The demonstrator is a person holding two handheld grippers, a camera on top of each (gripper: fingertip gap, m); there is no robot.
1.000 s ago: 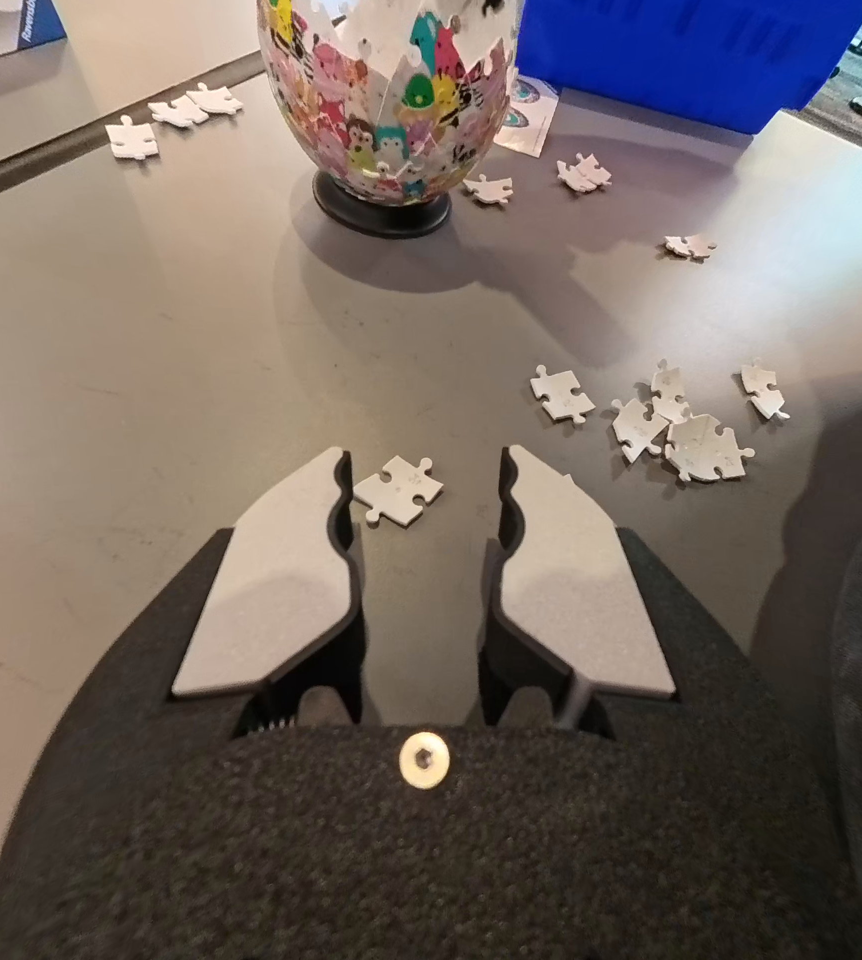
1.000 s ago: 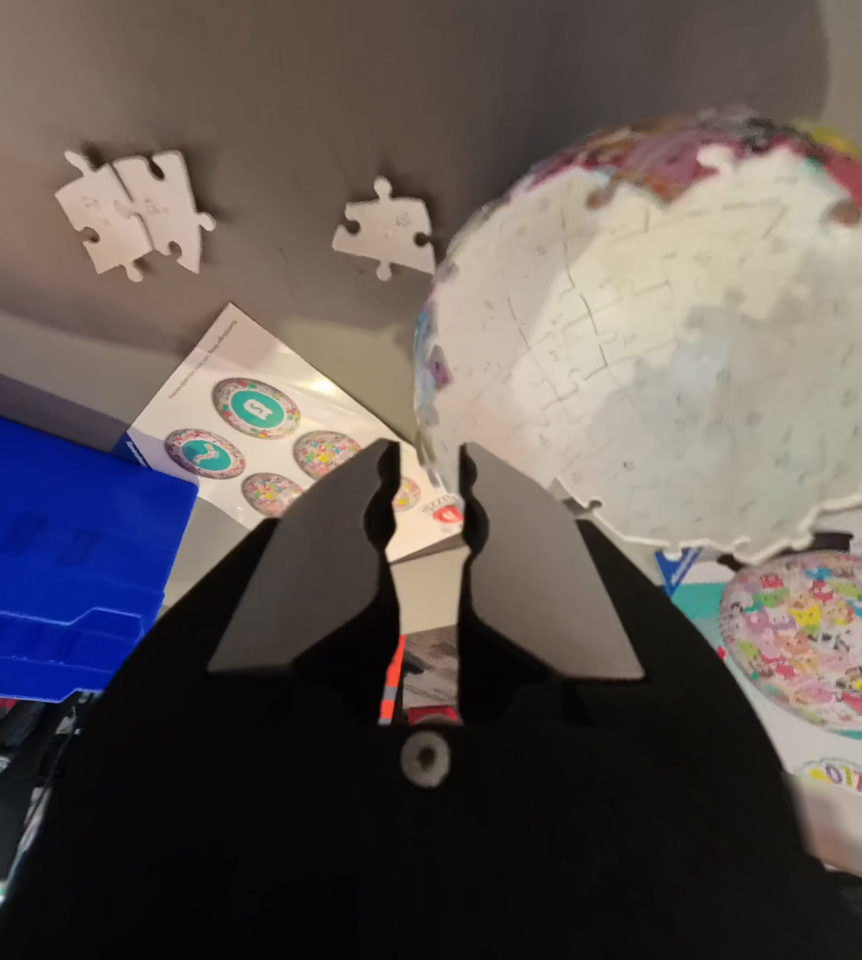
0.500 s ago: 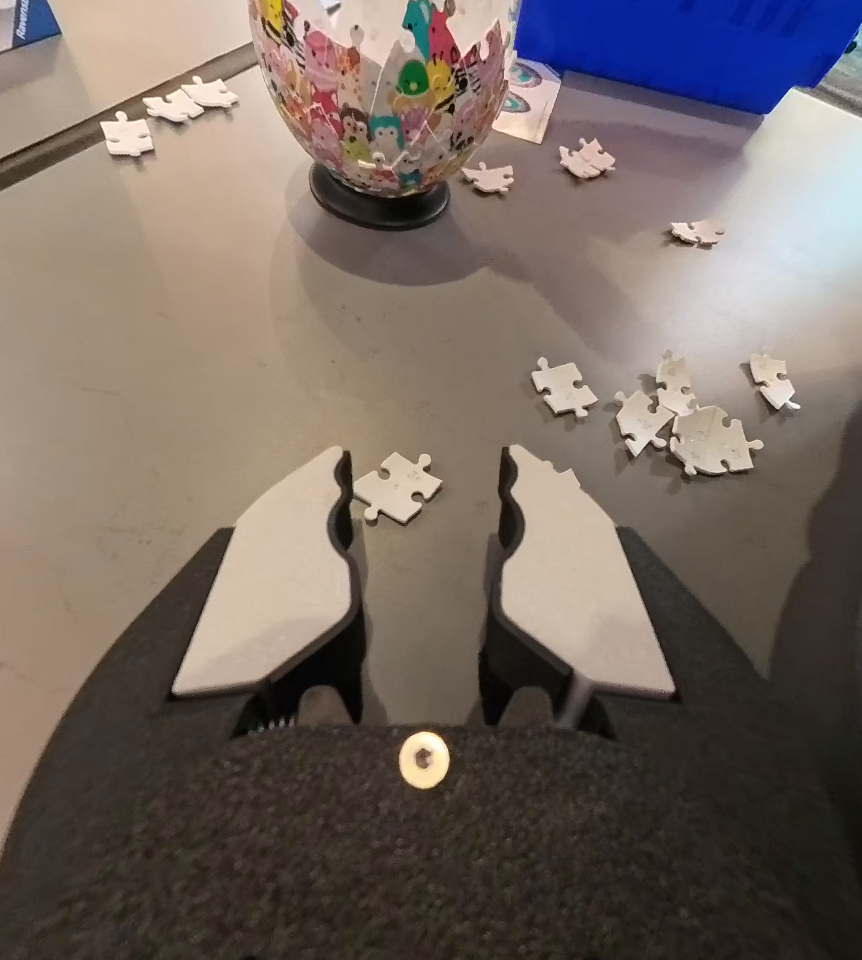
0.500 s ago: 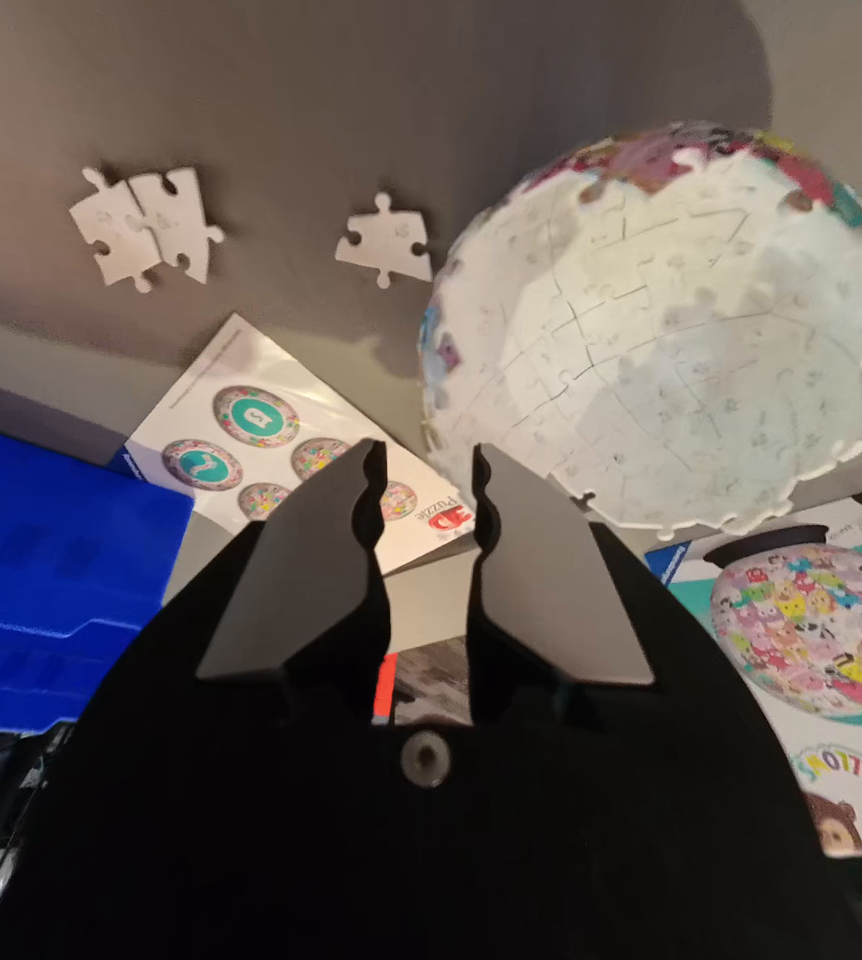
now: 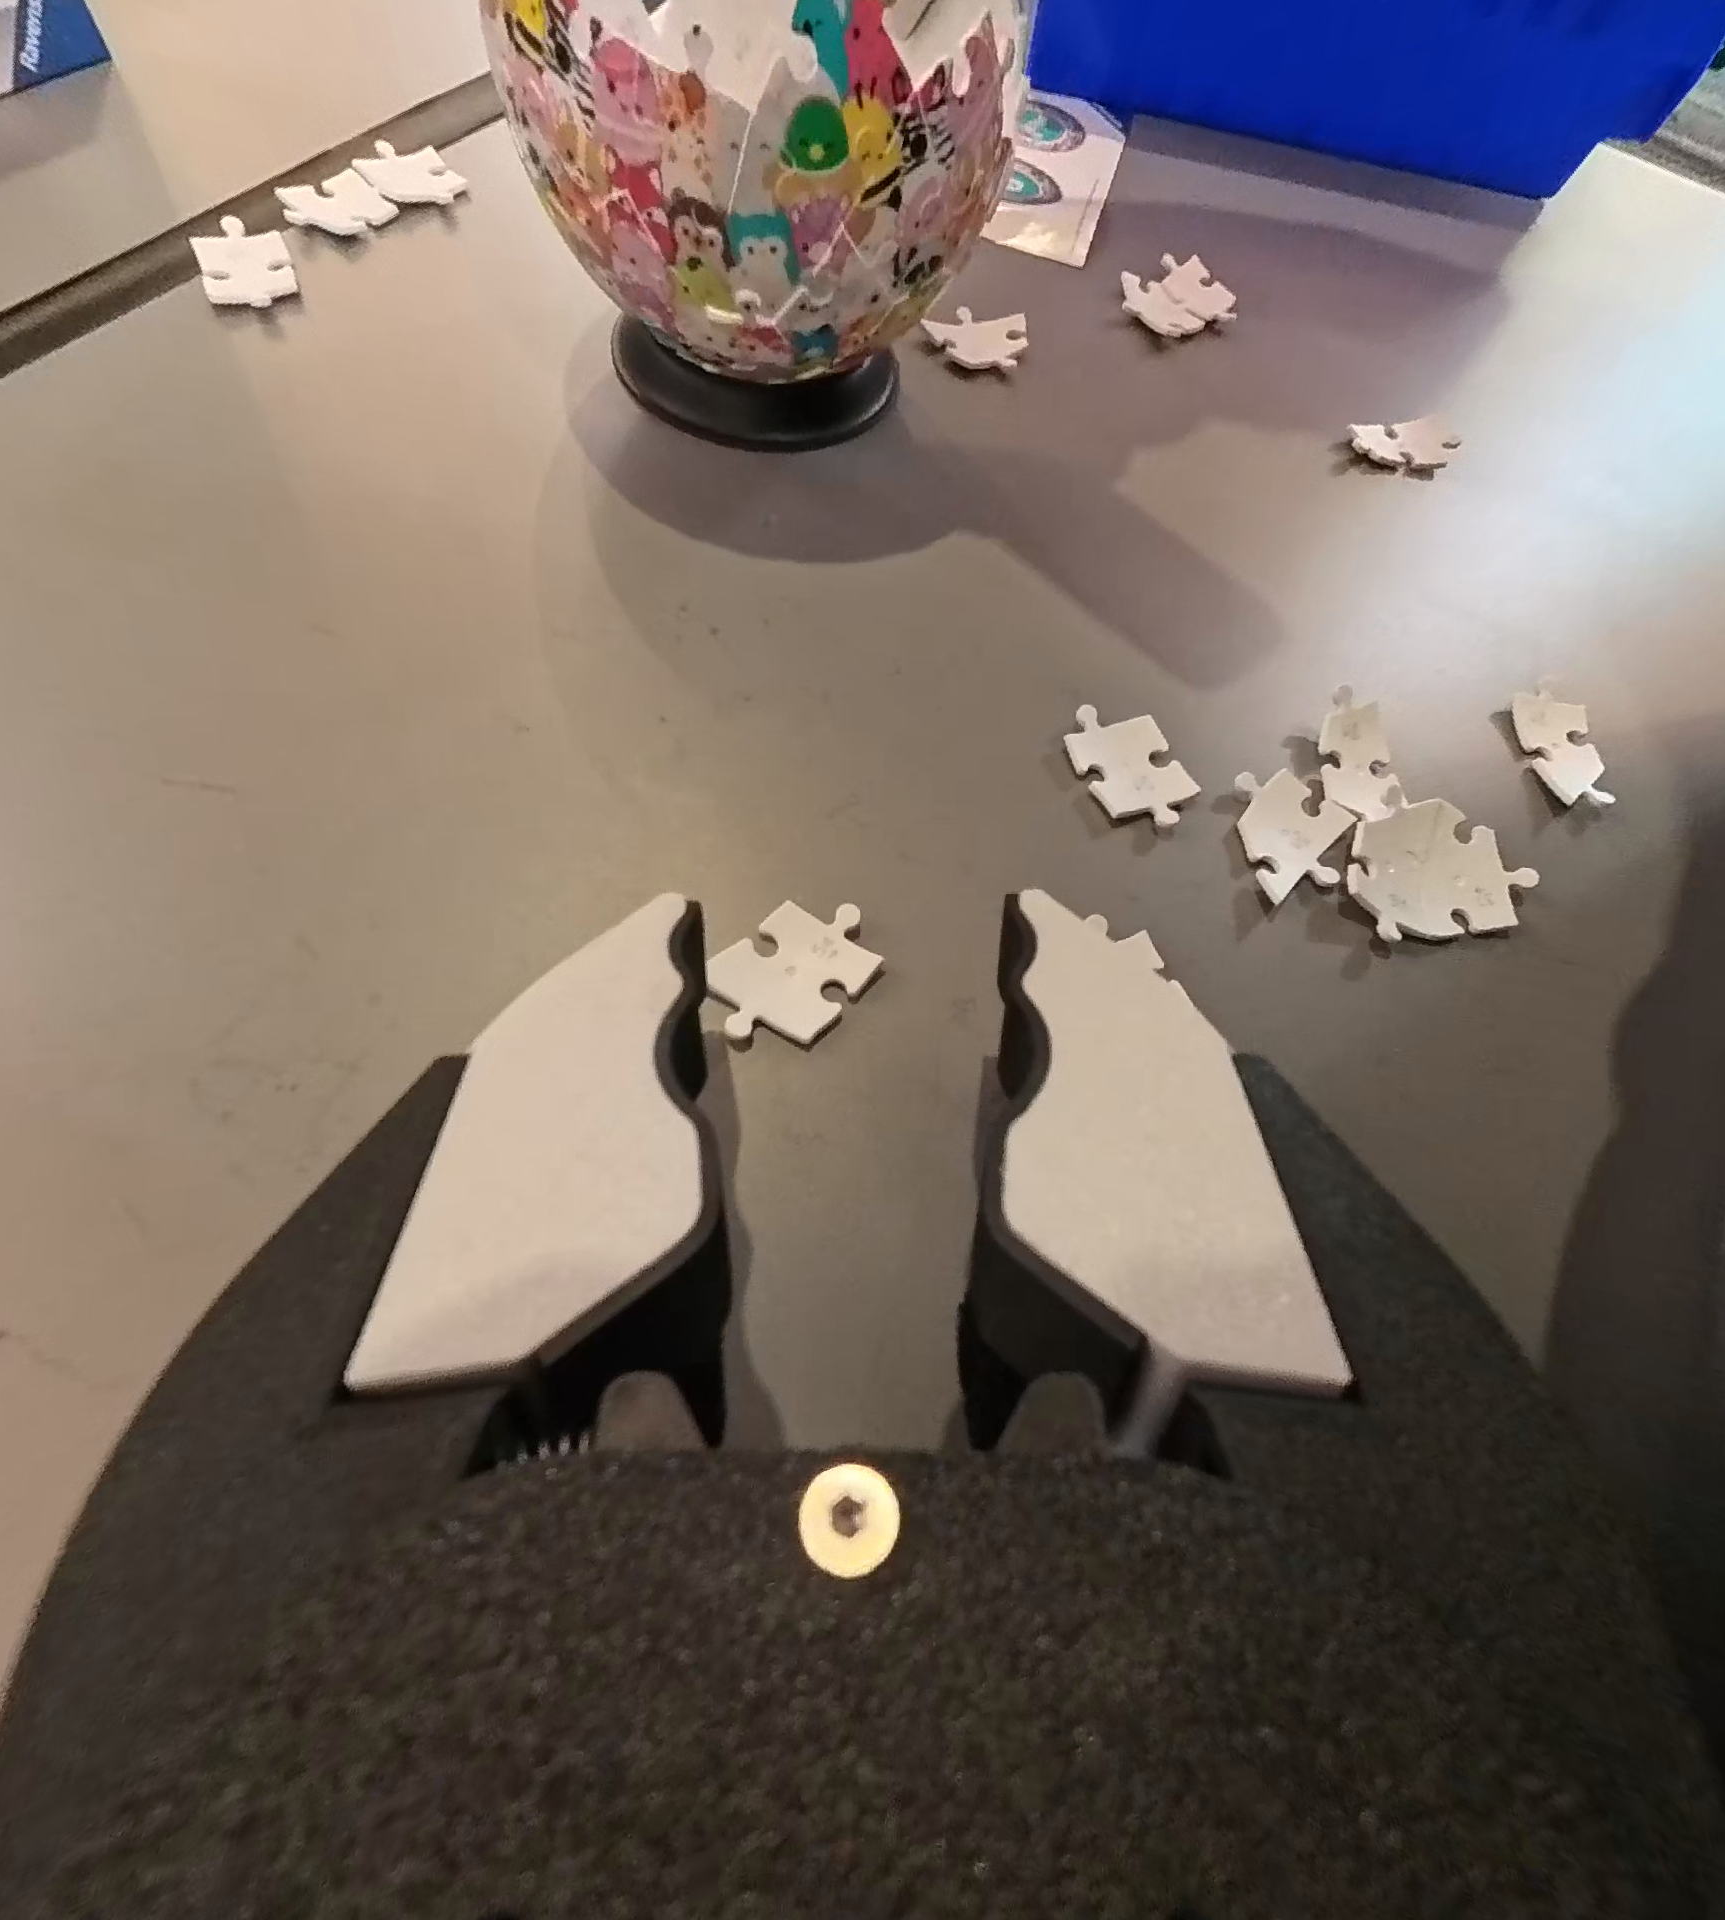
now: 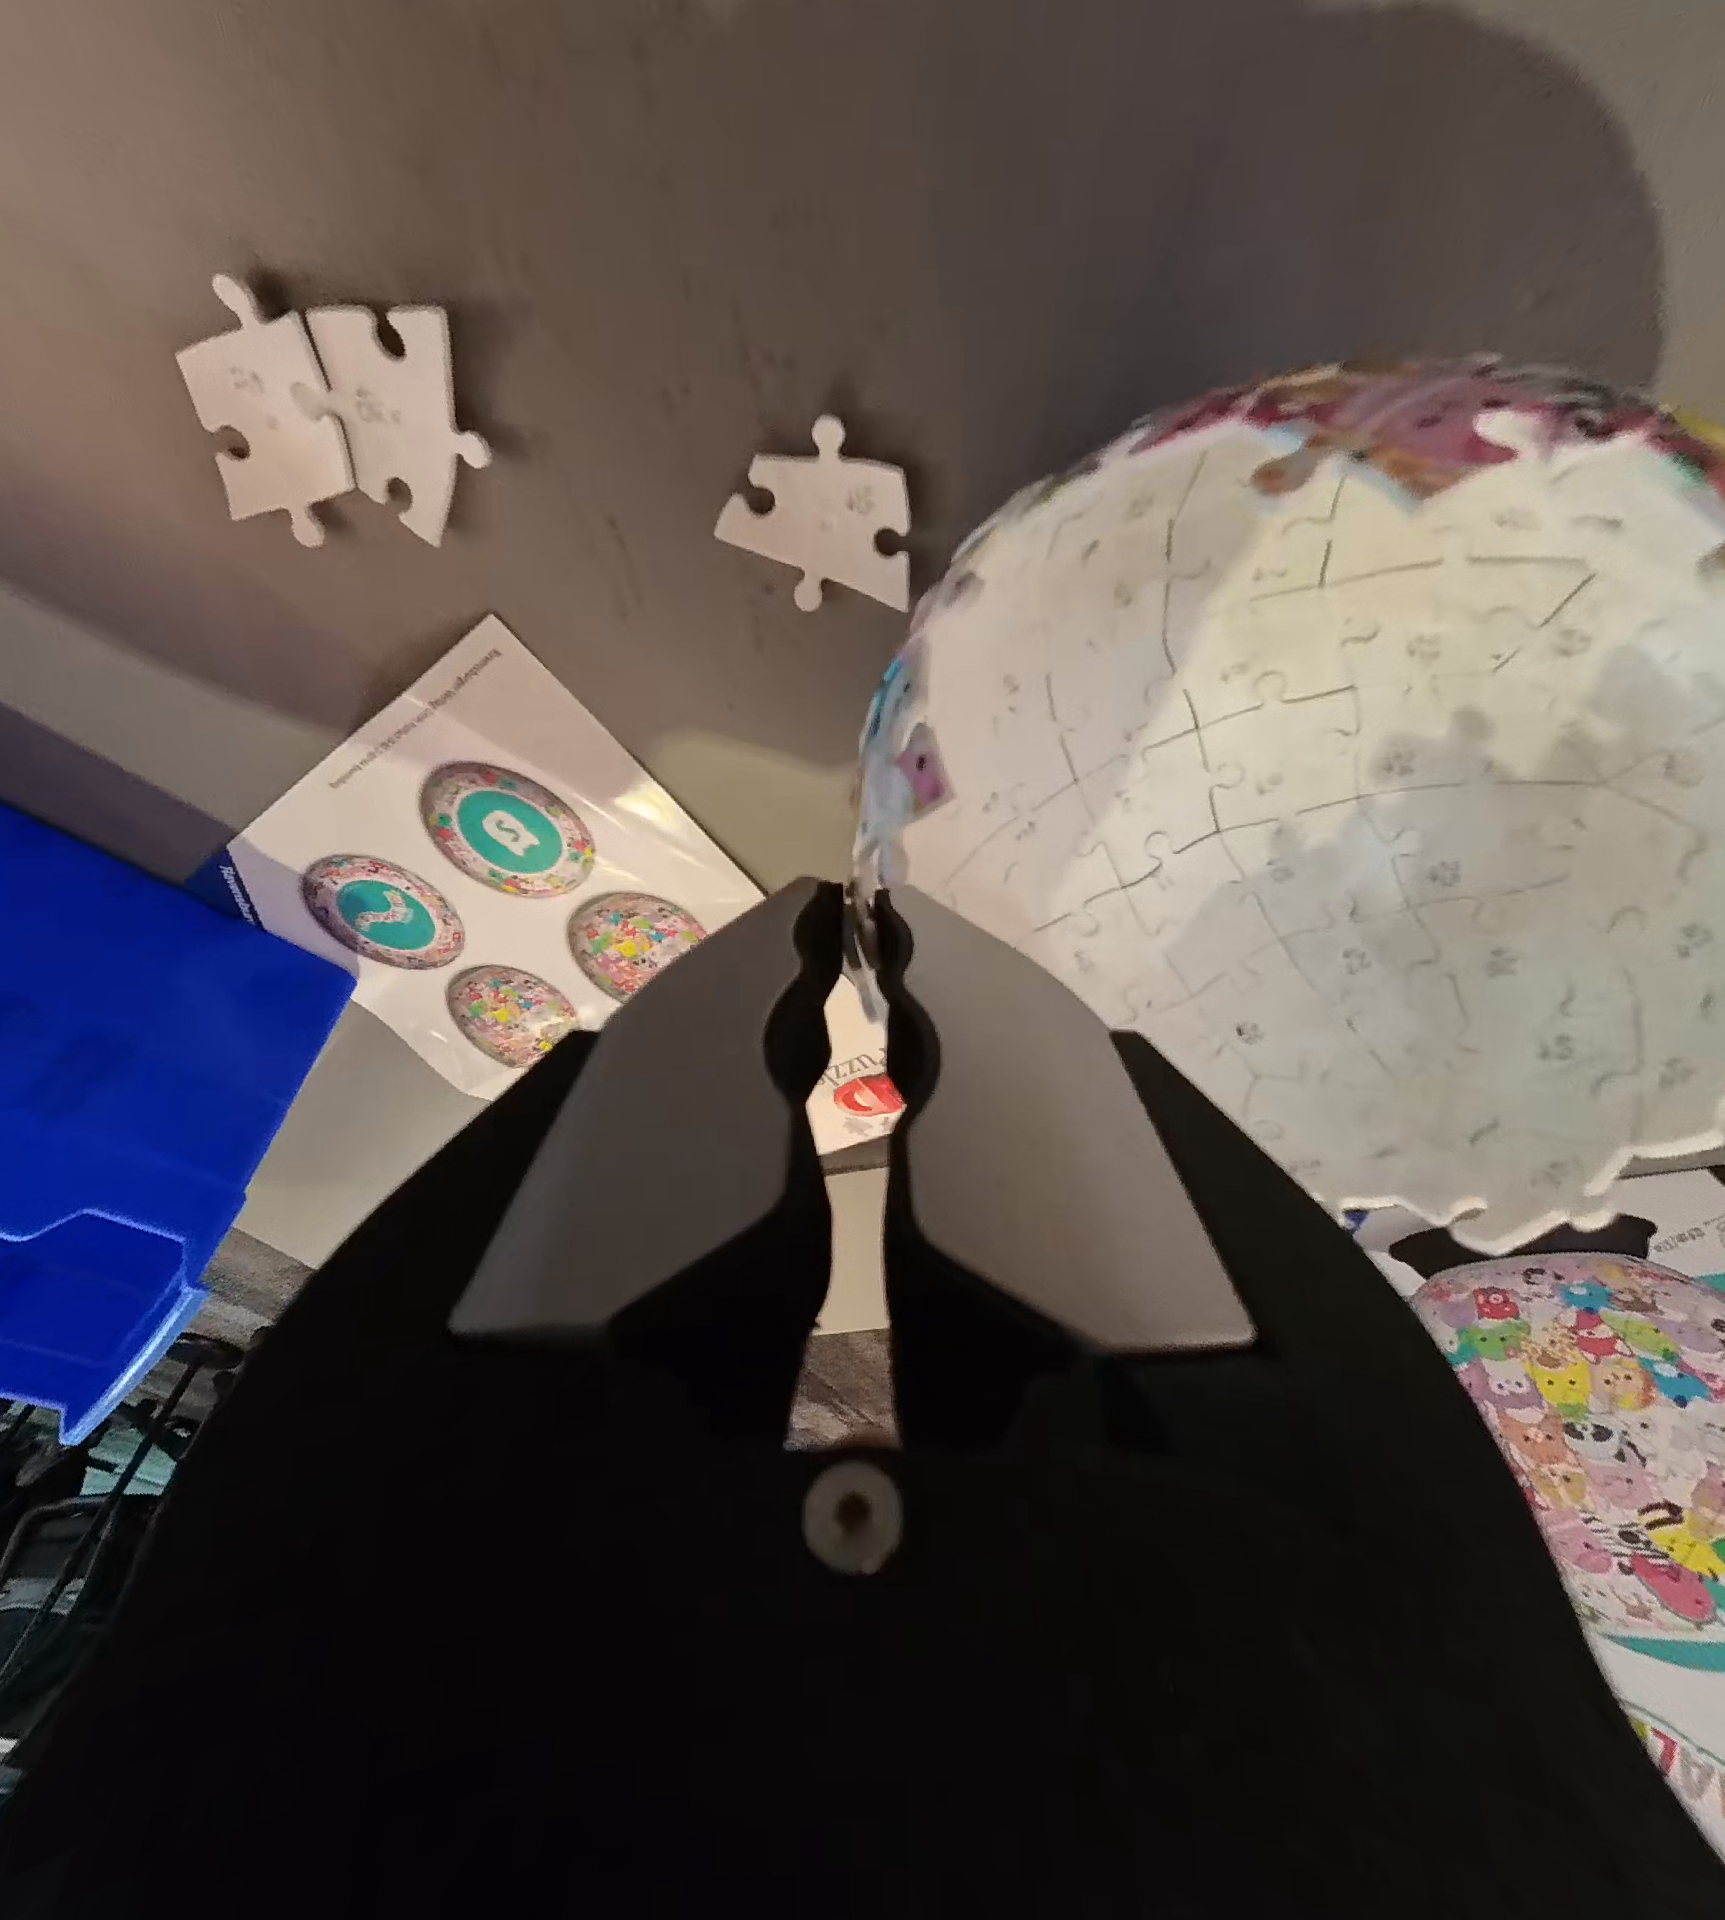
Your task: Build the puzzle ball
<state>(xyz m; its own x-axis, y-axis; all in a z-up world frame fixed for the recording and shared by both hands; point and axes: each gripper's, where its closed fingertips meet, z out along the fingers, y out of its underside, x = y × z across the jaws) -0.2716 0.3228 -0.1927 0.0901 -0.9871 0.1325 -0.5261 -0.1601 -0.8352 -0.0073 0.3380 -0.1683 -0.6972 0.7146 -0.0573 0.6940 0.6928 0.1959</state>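
The half-built puzzle ball stands on a black ring stand at the far middle of the grey table, its colourful side outward. The right wrist view looks down into its white inside. My right gripper is shut on the ball's near-left rim, with the rim's edge pieces between its tips. My left gripper is open low over the table. A loose white piece lies between its tips, close to the left finger. Another piece is partly hidden behind the right finger.
Several loose white pieces lie to the right, more at the far left and near the ball. A blue bin and a leaflet sit behind the ball. The puzzle box lies beyond.
My right gripper has moved onto the ball's rim and closed on it; it was partly open beside the rim. My left gripper has barely moved and stays open.
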